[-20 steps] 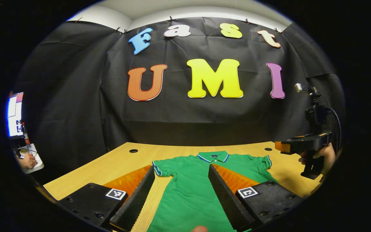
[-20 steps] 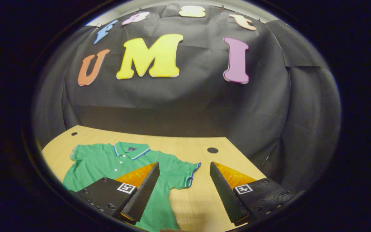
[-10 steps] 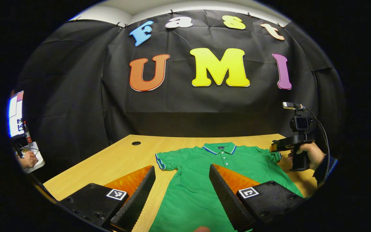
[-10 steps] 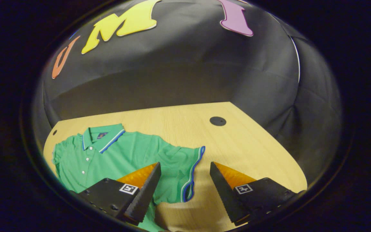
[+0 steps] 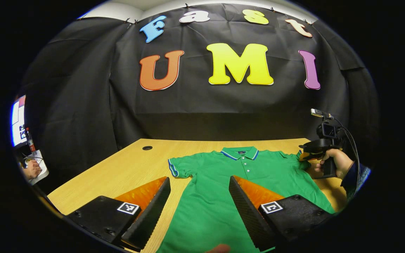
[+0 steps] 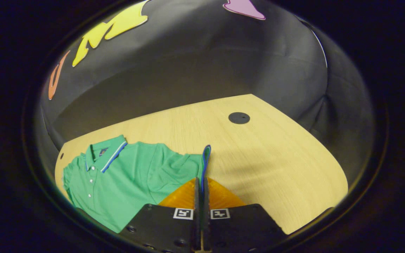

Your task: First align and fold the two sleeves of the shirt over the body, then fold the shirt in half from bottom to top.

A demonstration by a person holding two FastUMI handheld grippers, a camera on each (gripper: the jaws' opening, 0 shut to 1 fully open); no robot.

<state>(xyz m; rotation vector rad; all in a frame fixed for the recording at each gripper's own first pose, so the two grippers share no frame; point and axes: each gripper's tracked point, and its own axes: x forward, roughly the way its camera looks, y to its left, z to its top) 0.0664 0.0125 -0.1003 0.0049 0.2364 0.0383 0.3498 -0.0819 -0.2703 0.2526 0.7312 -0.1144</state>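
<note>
Lying flat on the pale wooden table (image 5: 125, 172): one green short-sleeved polo shirt (image 5: 220, 189). We hold its blue-trimmed sleeve cuff (image 6: 206, 158) pinched in the right gripper (image 6: 201, 189); our left gripper (image 5: 199, 200) hangs spread wide over the shirt's body.

A green polo shirt (image 5: 220, 189) is lying across the lower middle of the left gripper view, its collar (image 5: 239, 153) and sleeve cuffs (image 5: 172, 168) showing blue-and-white striped trim and its placket white buttons. The table (image 6: 258, 154) under it is showing pale yellow wood grain, with a black round hole cap (image 6: 239, 118) sitting right of centre in the right gripper view.
</note>
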